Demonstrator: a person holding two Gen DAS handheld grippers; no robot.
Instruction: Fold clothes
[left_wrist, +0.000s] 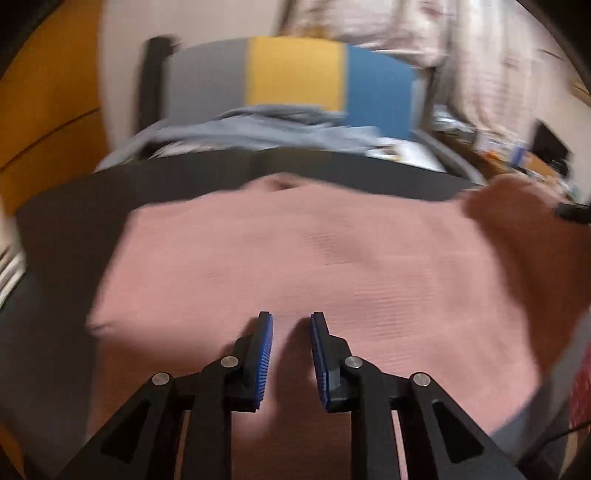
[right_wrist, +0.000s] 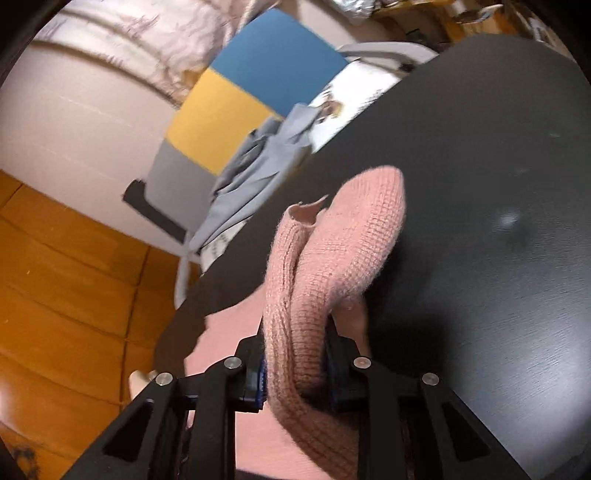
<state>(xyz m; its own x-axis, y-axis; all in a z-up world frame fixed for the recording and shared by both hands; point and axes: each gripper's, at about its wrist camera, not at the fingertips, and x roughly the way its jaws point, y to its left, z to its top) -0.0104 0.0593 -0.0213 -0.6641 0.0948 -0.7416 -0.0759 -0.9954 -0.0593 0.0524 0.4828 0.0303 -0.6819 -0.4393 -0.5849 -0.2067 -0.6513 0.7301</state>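
Knitwear first: a pink sweater (left_wrist: 295, 258) lies spread over a dark table (left_wrist: 74, 206), filling most of the left wrist view from about 9 o'clock round to 3 o'clock. One bunched part of it, a ribbed edge or sleeve end (right_wrist: 332, 266), is pinched between the fingers of the right gripper (right_wrist: 295, 369) and stands up off the tabletop (right_wrist: 480, 184); which part of the garment that is, the blur leaves unclear. The left gripper (left_wrist: 291, 354) hovers low over the near edge of the sweater at 6 o'clock, its blue pads (left_wrist: 264, 354) apart with nothing between them.

Judging by this, a fold is in hand: the right tong carries a lifted portion, most likely to lay it across the flat body of the garment. That move would call for keeping the pinch firm, carrying the knit in toward the middle and setting it down flat so the fold line runs straight. The left tong looks placed to pin or catch the near hem, though the motion blur makes that a guess.

Beyond the table at 12 o'clock, a grey garment (left_wrist: 258, 125) is heaped on a chair (left_wrist: 295, 74) with grey, yellow and blue panels. Wooden floor (right_wrist: 55, 277) shows at 9 o'clock in the right wrist view.
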